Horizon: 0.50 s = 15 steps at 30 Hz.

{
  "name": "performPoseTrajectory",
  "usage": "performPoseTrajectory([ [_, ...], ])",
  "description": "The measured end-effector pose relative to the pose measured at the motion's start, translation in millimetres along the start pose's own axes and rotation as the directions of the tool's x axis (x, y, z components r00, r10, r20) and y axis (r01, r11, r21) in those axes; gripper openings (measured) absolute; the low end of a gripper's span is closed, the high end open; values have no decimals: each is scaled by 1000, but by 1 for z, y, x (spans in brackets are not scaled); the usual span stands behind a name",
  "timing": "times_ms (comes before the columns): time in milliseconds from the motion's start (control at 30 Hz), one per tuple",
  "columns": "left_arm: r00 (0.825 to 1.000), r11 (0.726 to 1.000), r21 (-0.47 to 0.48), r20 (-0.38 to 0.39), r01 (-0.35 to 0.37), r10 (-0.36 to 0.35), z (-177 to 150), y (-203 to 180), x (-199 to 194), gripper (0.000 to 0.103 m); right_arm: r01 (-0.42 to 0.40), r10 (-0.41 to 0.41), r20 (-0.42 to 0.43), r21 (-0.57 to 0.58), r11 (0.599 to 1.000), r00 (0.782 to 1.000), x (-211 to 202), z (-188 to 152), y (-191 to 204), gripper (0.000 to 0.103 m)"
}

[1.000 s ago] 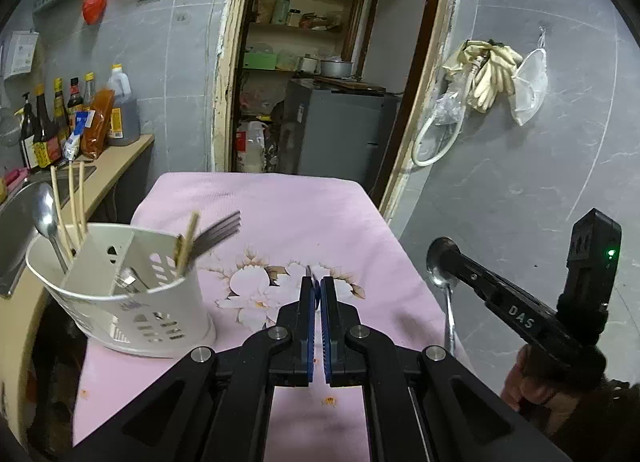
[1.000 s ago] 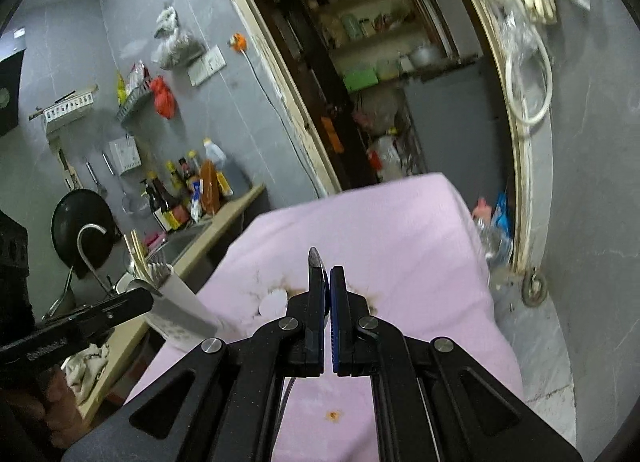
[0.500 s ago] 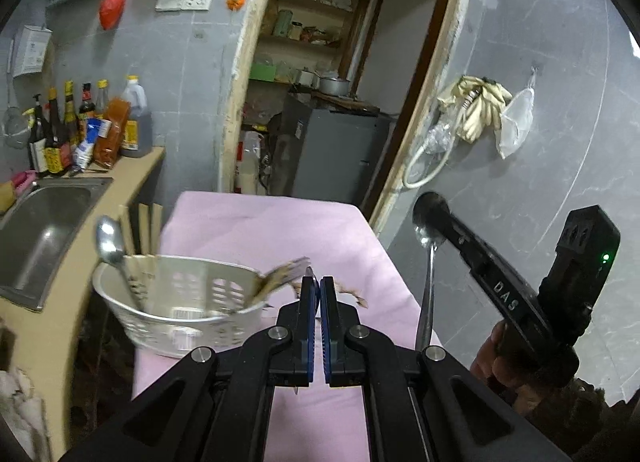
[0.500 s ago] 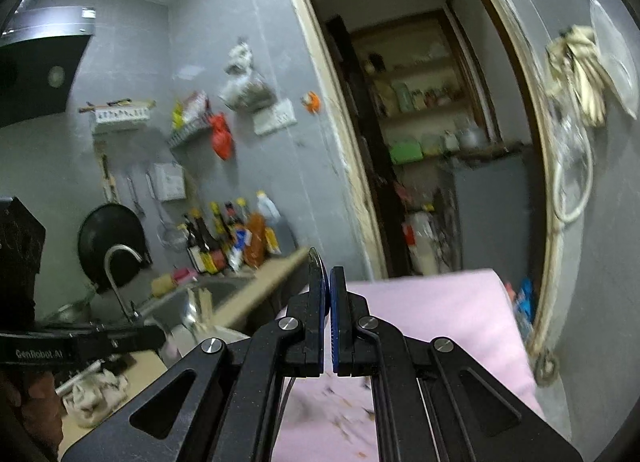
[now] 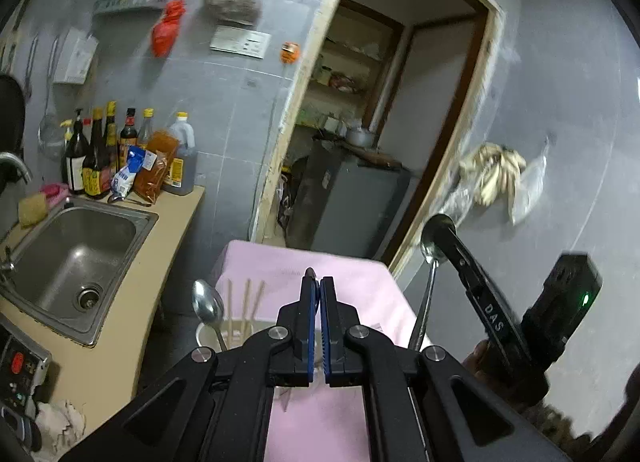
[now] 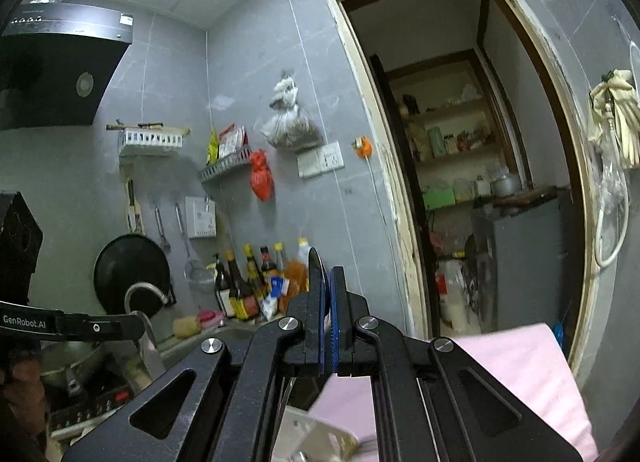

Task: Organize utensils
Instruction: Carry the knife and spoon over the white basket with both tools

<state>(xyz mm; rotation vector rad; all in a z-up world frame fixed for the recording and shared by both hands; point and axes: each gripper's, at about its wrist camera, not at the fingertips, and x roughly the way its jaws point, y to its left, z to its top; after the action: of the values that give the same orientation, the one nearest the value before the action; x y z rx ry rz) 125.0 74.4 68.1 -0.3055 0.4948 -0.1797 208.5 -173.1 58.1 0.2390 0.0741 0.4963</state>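
My left gripper (image 5: 318, 286) is shut, with nothing visible between its blue pads. It hangs over the near side of a white slotted utensil holder (image 5: 202, 336). A spoon (image 5: 207, 306) and wooden chopsticks (image 5: 246, 304) stand in the holder, which is mostly hidden behind the fingers. The holder rests on the pink-clothed table (image 5: 280, 266). My right gripper (image 5: 440, 229) is raised at the right, shut on the bowl of a metal spoon (image 5: 426, 294) whose handle hangs down. In the right wrist view the right gripper (image 6: 329, 282) pinches the spoon bowl edge-on, and the holder (image 6: 308, 434) shows at the bottom.
A steel sink (image 5: 76, 254) is set in the counter on the left, with sauce bottles (image 5: 104, 149) against the wall. A stove panel (image 5: 20, 374) is at the lower left. An open doorway with a grey cabinet (image 5: 352, 197) lies behind the table. A range hood (image 6: 60, 77) hangs at the upper left.
Both grippers rose and their views tilted up toward the wall. The left gripper moved over the holder, which went from the left to under its fingers. The right gripper kept the spoon.
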Motion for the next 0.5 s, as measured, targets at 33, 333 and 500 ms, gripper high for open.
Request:
performPoseTrajectory([
  [33,1000,1000,-17,8,1,-1,3,6,1,3,7,-7,15,-6,1000,1000,3,2,4,3],
  [333,997,999,-32,65,-34,36,26,41,29,3,119,-118,8,-56,991,993,45,-10,24,3],
  [500,999,998,-56,44,-21,23,19,56,50,3,163,-169,-29,-148,976,985,59,-28,28,3],
])
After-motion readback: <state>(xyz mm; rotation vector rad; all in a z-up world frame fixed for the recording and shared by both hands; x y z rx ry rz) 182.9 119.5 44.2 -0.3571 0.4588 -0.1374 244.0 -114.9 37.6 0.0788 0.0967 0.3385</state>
